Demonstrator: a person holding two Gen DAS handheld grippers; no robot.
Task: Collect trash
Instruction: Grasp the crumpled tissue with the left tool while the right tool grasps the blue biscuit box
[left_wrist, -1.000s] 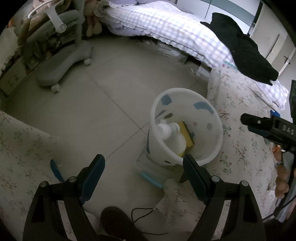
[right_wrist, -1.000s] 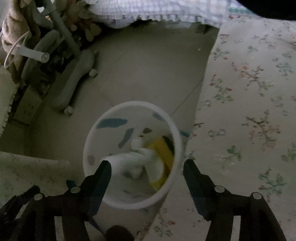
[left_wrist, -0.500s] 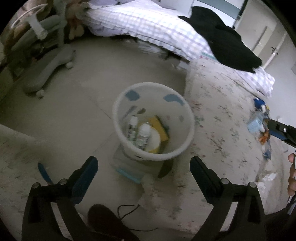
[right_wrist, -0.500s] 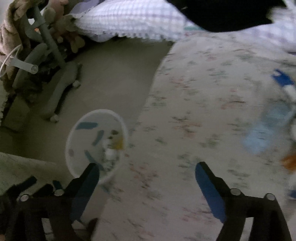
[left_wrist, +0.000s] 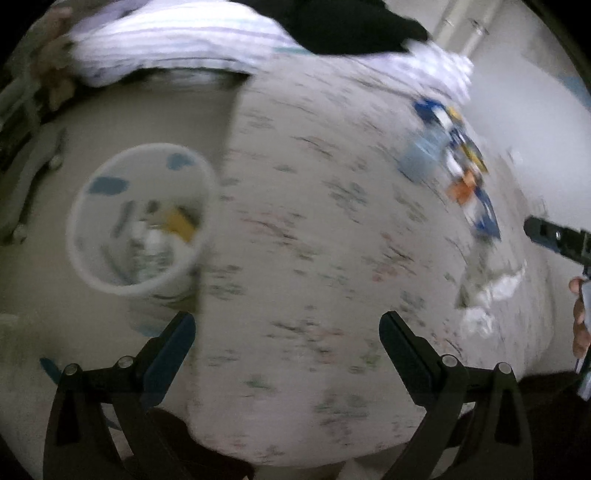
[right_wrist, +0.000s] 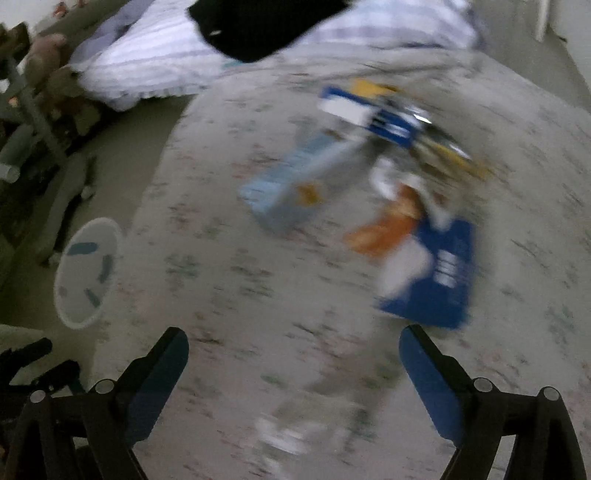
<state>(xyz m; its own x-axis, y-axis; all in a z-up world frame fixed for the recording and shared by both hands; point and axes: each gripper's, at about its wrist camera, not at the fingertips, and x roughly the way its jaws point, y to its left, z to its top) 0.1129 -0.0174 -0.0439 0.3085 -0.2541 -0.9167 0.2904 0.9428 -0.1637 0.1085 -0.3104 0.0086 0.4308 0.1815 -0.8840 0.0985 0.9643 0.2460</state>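
Observation:
A white trash bin (left_wrist: 140, 218) with blue patches stands on the floor beside the floral bed; bottles and a yellow item lie inside. It also shows in the right wrist view (right_wrist: 85, 273). Trash lies on the bed: a light blue box (right_wrist: 295, 184), an orange wrapper (right_wrist: 388, 225), a dark blue packet (right_wrist: 439, 284), further blue packets (right_wrist: 373, 110), and crumpled white paper (left_wrist: 491, 299). My left gripper (left_wrist: 286, 332) is open and empty over the bed edge. My right gripper (right_wrist: 293, 350) is open and empty, just short of the dark blue packet. Both views are blurred.
The floral bedspread (right_wrist: 229, 266) fills most of both views. A checked duvet (right_wrist: 155, 59) and a black garment (right_wrist: 266, 26) lie at the bed's far end. A grey chair base (right_wrist: 55, 206) stands on the floor at left.
Both grippers have swung right, away from the bin and over the bed. The pile of trash on the bed has come into view. Both stay open and empty.

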